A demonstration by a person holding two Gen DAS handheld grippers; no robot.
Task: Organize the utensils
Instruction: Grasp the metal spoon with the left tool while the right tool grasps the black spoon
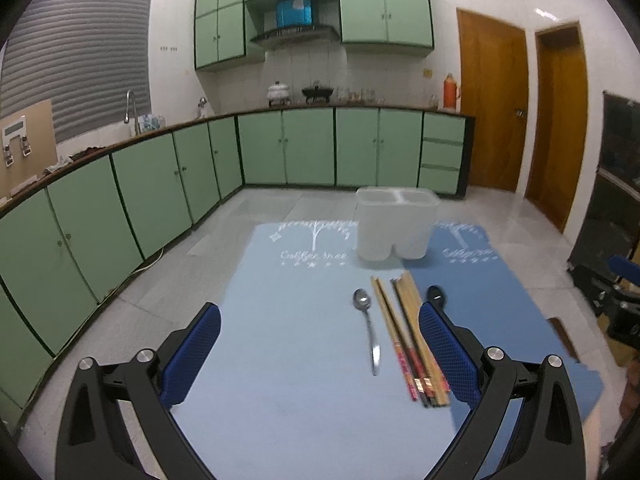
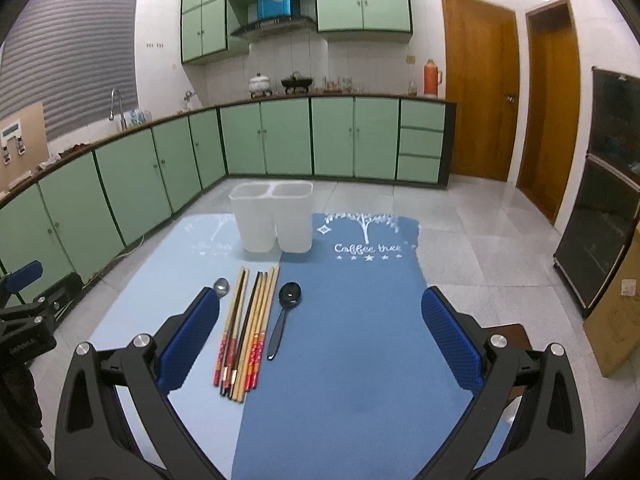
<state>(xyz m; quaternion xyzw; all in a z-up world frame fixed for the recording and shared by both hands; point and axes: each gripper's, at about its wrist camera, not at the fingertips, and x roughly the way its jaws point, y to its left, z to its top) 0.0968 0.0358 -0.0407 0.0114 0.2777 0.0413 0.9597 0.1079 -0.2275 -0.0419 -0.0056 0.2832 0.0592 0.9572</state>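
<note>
We hold both grippers above a table laid with two placemats, a light blue placemat [image 1: 280,360] on the left and a darker blue placemat [image 2: 360,340] on the right, each printed with a white tree and lettering. Our left gripper [image 1: 320,350] has its blue-padded fingers spread wide with nothing between them, and our right gripper [image 2: 320,336] is just as wide and empty.

The utensils lie in a row near the seam of the two mats. A metal spoon [image 1: 368,328] rests on the light mat, bowl pointing away from us. Just beside it on the right lies a bundle of wooden chopsticks [image 2: 246,328], their red-patterned ends toward us. To the right of the chopsticks, on the darker mat, lies a black spoon [image 2: 282,318], bowl also away from us; in the left wrist view only its bowl shows past our right finger pad.

Beyond the utensils, straddling the seam, stands a translucent white utensil holder [image 2: 272,216] with two open compartments, both apparently empty.

Green kitchen cabinets [image 1: 200,168] run along the walls behind
</note>
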